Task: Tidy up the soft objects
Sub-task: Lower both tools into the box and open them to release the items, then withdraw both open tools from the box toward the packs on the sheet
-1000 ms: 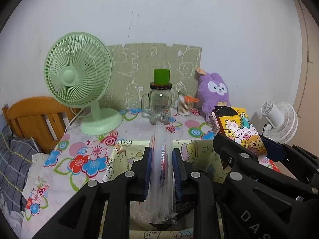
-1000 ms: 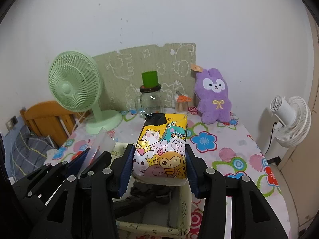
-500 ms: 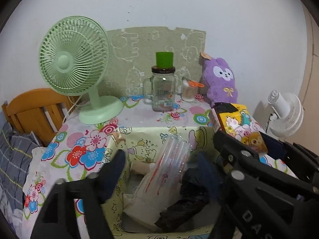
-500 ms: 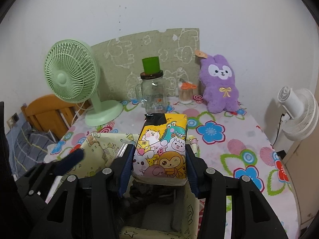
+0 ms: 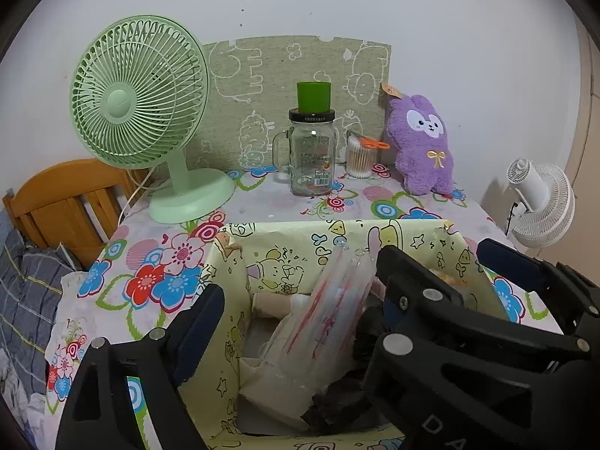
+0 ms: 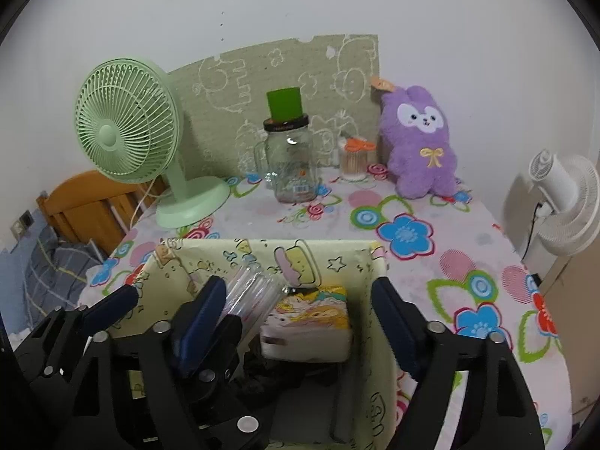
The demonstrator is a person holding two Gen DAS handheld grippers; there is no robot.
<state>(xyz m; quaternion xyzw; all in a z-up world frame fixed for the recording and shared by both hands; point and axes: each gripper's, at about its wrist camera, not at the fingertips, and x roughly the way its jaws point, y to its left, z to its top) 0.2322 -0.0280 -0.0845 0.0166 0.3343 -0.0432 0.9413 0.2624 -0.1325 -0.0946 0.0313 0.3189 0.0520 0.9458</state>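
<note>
The left gripper [image 5: 296, 300] hung over the bin [image 5: 285, 240], its jaws spread and still opening, nothing pinched. The clear pack [image 5: 322, 322] lay free in the bin, leaning between the fingers but touching neither pad. The right gripper [image 6: 296, 322] also stood wide, jaws opening, over the same bin [image 6: 270, 251]. The cartoon pack [image 6: 311, 322] lay on its side inside, between the fingers and apart from both, with the clear pack [image 6: 251, 292] just beside it on the left.

A second earlier each gripper pinched its pack upright above the bin; both packs had since dropped in. The plush [image 5: 423, 146] sat unmoved at the back of the table [image 5: 262, 202].
</note>
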